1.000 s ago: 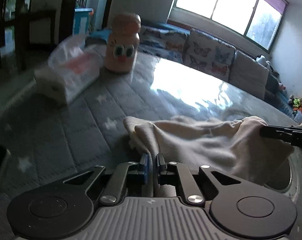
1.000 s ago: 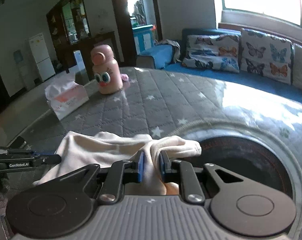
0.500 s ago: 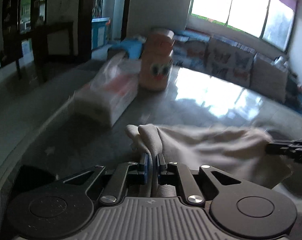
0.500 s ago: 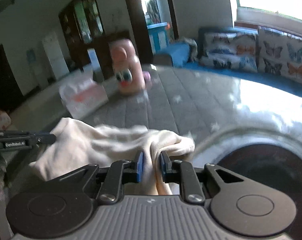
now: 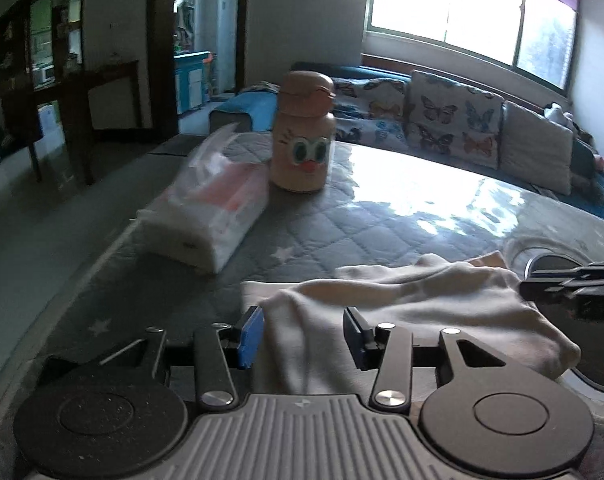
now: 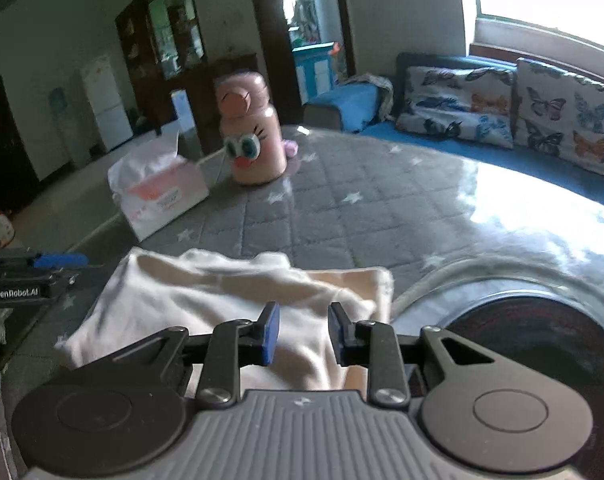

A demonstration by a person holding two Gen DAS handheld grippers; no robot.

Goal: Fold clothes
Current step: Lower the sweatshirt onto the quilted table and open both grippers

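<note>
A cream garment (image 5: 414, 308) lies bunched on the grey quilted table, also seen in the right wrist view (image 6: 206, 300). My left gripper (image 5: 302, 336) is open, its jaws apart over the garment's left end. My right gripper (image 6: 300, 332) is open over the garment's right end; cloth lies between its blue pads (image 6: 270, 334) without being pinched. The right gripper shows at the right edge of the left wrist view (image 5: 574, 292). The left gripper shows at the left edge of the right wrist view (image 6: 30, 276).
A pink bottle with cartoon eyes (image 5: 304, 140) (image 6: 252, 144) and a tissue box (image 5: 210, 216) (image 6: 160, 188) stand at the table's far left. A round dark recess (image 6: 534, 340) lies right of the garment. A sofa with butterfly cushions (image 5: 454, 124) runs behind.
Both grippers were shut on the garment's ends and have opened. The garment has dropped flat onto the table. The views have swung left.
</note>
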